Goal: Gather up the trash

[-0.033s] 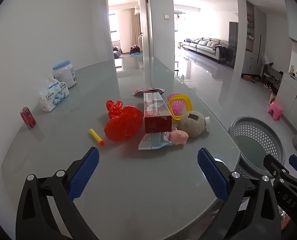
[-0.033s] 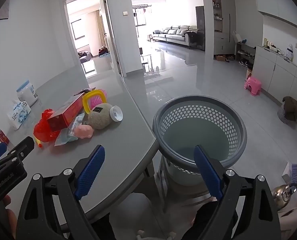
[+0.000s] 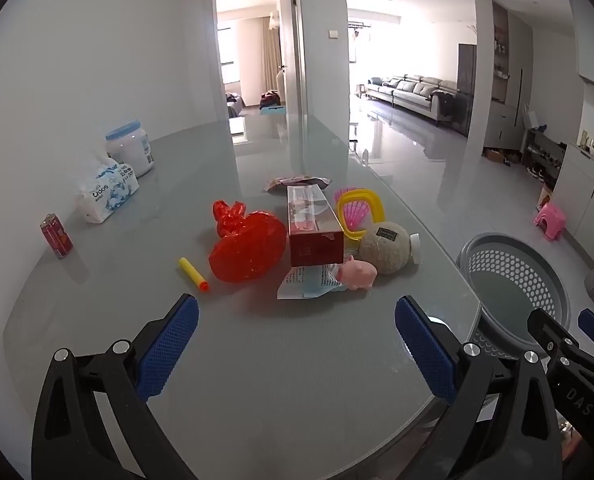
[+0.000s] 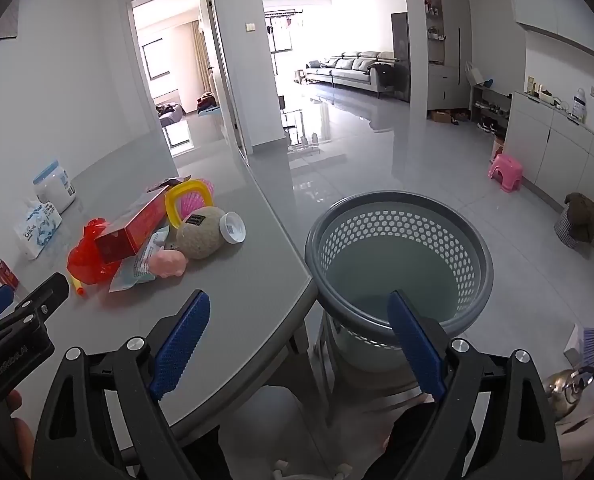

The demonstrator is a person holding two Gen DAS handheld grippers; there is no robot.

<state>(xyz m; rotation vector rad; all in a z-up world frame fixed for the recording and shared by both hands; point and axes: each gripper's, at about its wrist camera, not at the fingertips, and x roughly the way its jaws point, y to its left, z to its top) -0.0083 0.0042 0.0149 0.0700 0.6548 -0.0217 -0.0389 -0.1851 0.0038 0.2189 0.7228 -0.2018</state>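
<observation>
Left wrist view: the left gripper (image 3: 297, 332) hovers over the near part of the table (image 3: 257, 380), its tongs wide and holding nothing.
Trash pile: it lies ahead of the left gripper on the table; red plastic bag (image 3: 249, 246), red box (image 3: 313, 226), printed wrapper (image 3: 309, 284), yellow foam dart (image 3: 193, 274).
Basket: the grey basket (image 3: 513, 276) stands beside the table, to the right of the pile, apparently empty.
Advice, left: I would take first a light, free piece at the pile's near edge, such as the wrapper or the dart, closing low so the flat piece does not slip.
Unclear, left: the wrapper lies partly under the pink pig toy (image 3: 357, 274); whether the round beige object (image 3: 385, 248) is trash I cannot tell.

Right wrist view: the right gripper (image 4: 299, 340) hovers over the table's edge (image 4: 257, 300) beside the basket (image 4: 397, 256), tongs wide, nothing held.
Advice, right: release only when well over the basket's rim.
Unclear, right: the basket's support is hidden by the gripper; the dark packet (image 4: 169, 184) behind the pile is half covered.
</observation>
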